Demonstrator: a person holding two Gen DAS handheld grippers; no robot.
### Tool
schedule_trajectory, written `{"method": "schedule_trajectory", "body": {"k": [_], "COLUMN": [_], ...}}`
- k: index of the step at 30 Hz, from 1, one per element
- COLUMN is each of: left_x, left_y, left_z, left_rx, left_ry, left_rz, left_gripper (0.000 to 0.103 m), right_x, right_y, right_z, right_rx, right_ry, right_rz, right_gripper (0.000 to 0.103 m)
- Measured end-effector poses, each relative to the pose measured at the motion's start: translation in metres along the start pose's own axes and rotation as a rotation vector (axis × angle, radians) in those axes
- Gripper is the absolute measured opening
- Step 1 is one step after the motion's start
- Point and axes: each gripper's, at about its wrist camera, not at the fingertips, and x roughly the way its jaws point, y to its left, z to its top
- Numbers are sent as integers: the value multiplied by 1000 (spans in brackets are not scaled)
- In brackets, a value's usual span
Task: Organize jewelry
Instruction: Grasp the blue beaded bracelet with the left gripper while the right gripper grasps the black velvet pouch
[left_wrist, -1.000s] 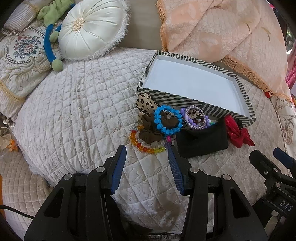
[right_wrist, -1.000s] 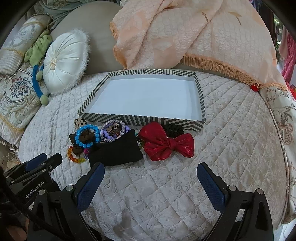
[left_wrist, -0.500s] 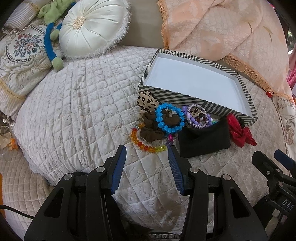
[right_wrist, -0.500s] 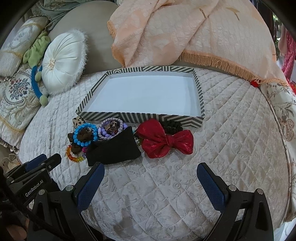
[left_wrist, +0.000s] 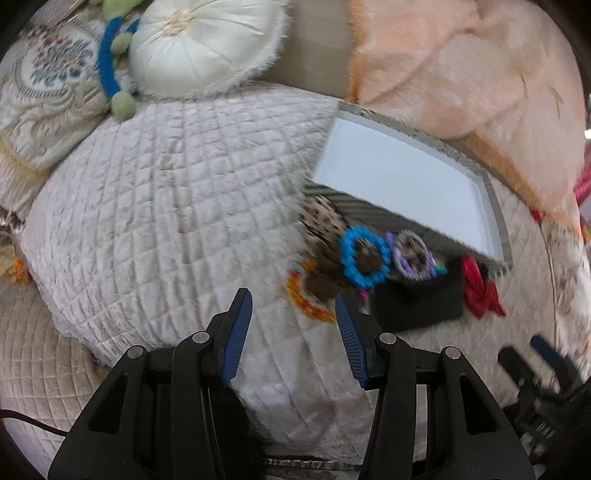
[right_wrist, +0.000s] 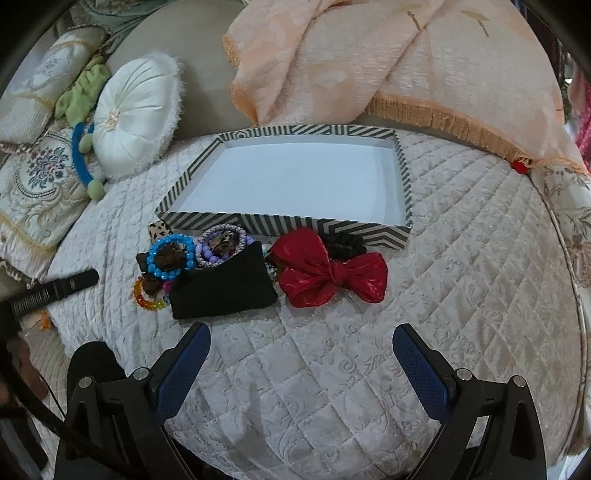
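Bracelets (right_wrist: 170, 258) half hidden by black pouch (right_wrist: 223, 286), left view blurred, both tongs (left_wrist: 293, 306) (right_wrist: 301, 345) released.

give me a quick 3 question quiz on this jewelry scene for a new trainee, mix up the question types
1. True or false: the striped tray already holds some jewelry.
2. Multiple choice: what lies directly right of the black pouch in the right wrist view? A) blue bead bracelet B) red bow C) round white cushion
3. Fill in: the right gripper and the left gripper are both ____ and hold nothing.

Key
1. False: its white floor is bare, and the pieces lie on the quilt in front of it.
2. B, the red bow. The blue bead bracelet lies left of the pouch.
3. open
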Motion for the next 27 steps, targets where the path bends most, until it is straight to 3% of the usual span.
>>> {"method": "schedule_trajectory", "body": {"k": [3,6,10,15,27], "left_x": [1,11,22,46,91], "left_y": [12,19,13,3,-33], "left_z": [11,17,20,33,58], "left_rx": [-35,-76,-59,-65,28], "left_ry": [8,65,84,133,201], "left_rz": [-7,-61,-58,-125,-146], "left_gripper": [47,49,50,50,49], "right_x": [7,18,39,58,73], "right_y": [4,12,22,23,13], "right_z": [1,1,1,3,8], "right_rx": [5,-6,4,47,111], "right_ry": [10,27,60,89,105], "right_rz": [77,129,203,229,239], "right_gripper": [87,81,72,71,71]}}
